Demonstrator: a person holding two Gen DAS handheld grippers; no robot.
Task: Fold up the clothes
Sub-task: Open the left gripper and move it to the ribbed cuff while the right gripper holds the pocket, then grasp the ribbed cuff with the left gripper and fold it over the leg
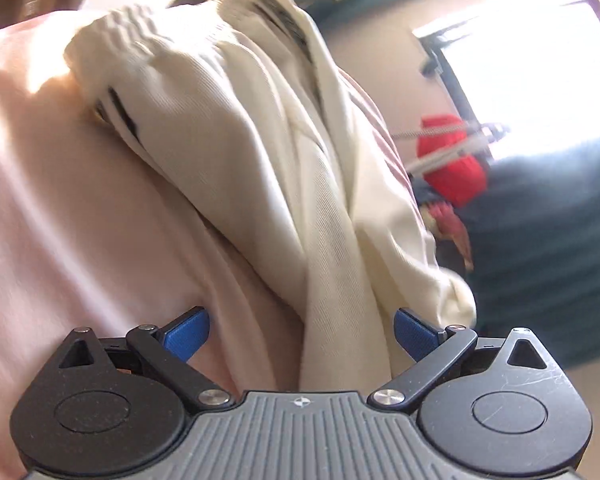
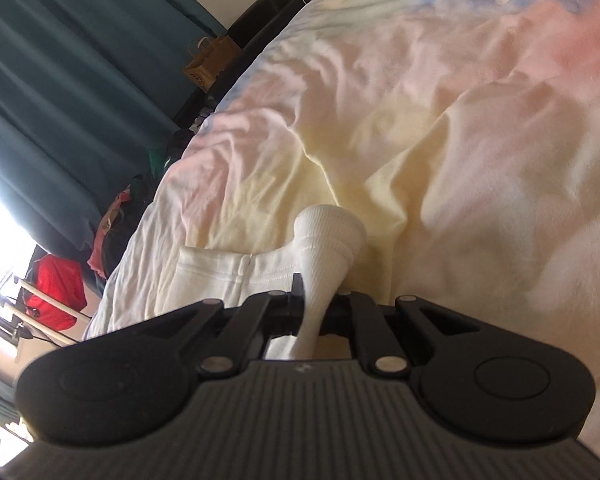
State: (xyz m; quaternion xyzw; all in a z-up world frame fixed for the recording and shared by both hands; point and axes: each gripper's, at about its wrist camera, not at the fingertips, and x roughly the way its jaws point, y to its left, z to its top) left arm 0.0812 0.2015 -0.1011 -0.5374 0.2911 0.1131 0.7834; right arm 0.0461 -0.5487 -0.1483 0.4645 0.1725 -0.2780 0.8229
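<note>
Left gripper (image 1: 302,334) is spread wide, blue fingers (image 1: 186,336) on either side of a cream garment (image 1: 260,168) lying rumpled on the pink sheet (image 1: 60,220). Right gripper (image 2: 318,292) is clamped tight on a white ribbed cuff (image 2: 328,240), just above the pastel bedspread (image 2: 440,120); teal curtains (image 2: 60,80) off to the side.

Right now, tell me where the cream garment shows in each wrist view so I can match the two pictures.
Left wrist view: the cream garment fills the centre, draped over the pink bedsheet, reaching down between the open blue fingers of the left hand-held gripper.
Right wrist view: its ribbed cuff sits at lower centre, pinched in the right hand-held gripper.
Shared landmark: the red item by the bright window.
</note>
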